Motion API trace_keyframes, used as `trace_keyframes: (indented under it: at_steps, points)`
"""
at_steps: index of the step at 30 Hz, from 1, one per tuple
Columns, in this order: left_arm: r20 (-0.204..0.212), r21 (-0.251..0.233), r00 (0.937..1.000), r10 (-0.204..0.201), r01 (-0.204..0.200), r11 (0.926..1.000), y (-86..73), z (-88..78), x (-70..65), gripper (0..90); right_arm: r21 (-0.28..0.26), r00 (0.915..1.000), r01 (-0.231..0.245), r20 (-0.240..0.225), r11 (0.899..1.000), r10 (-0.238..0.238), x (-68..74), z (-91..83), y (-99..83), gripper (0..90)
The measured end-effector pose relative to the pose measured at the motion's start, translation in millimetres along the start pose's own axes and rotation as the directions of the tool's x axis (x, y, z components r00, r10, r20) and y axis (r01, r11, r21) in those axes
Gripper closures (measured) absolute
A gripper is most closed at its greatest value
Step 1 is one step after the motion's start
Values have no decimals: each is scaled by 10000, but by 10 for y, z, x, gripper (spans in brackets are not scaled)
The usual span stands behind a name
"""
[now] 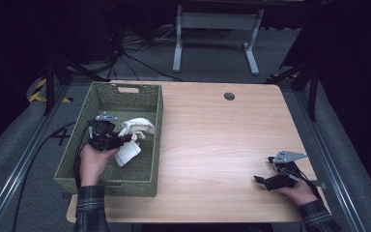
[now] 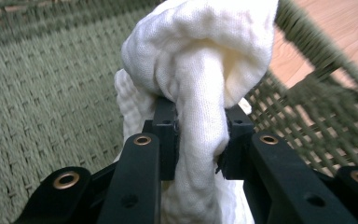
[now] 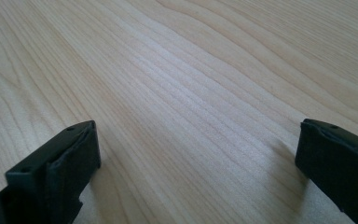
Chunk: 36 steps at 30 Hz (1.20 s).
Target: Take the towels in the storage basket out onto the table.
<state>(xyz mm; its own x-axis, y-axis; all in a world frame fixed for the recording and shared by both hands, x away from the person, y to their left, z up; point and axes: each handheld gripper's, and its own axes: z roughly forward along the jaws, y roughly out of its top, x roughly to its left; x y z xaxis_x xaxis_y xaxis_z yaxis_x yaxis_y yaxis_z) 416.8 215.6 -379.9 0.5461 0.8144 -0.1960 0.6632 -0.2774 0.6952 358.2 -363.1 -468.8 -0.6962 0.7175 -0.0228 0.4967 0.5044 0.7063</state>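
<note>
While the left gripper [image 2: 200, 154] pinches a white cloth [image 2: 200, 70] between its fingers inside the green woven basket [image 1: 107, 94], the basket's right wall stands just beside it. The right gripper [image 1: 265, 181] rests on the bare desk [image 1: 212, 140], well apart, fingers wide with nothing between them.

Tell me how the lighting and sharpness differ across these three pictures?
High view: dim, with dark surroundings and only the table lit. Left gripper view: bright, the white cloth sharp, the green woven basket slightly soft. Right gripper view: evenly lit wood grain, with the two black jaws casting soft shadows.
</note>
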Motion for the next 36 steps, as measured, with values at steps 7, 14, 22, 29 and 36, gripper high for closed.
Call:
trace_keyframes:
  at_steps: [7,14,22,29,36]
  points:
    - [177,-500,9997,153,-144,9986,95,-138,-49,732,-2,10000,-1,-1,10000,1,0,0,0,1]
    - [365,-846,9990,264,-233,9961,220,-272,-129,732,13,10000,6,-6,10000,-6,-1,-1,0,1]
    - [600,-1285,9970,497,-417,9908,377,-437,-214,732,15,10000,8,-5,10000,-8,-1,-2,0,1]
    - [826,-1544,9938,750,-616,9861,512,-540,-312,733,15,10000,5,-9,10000,-5,-1,-1,0,1]
    - [1170,-1874,9878,1029,-798,9790,654,-595,-428,735,15,10000,9,-5,10000,-9,-1,-2,0,1]
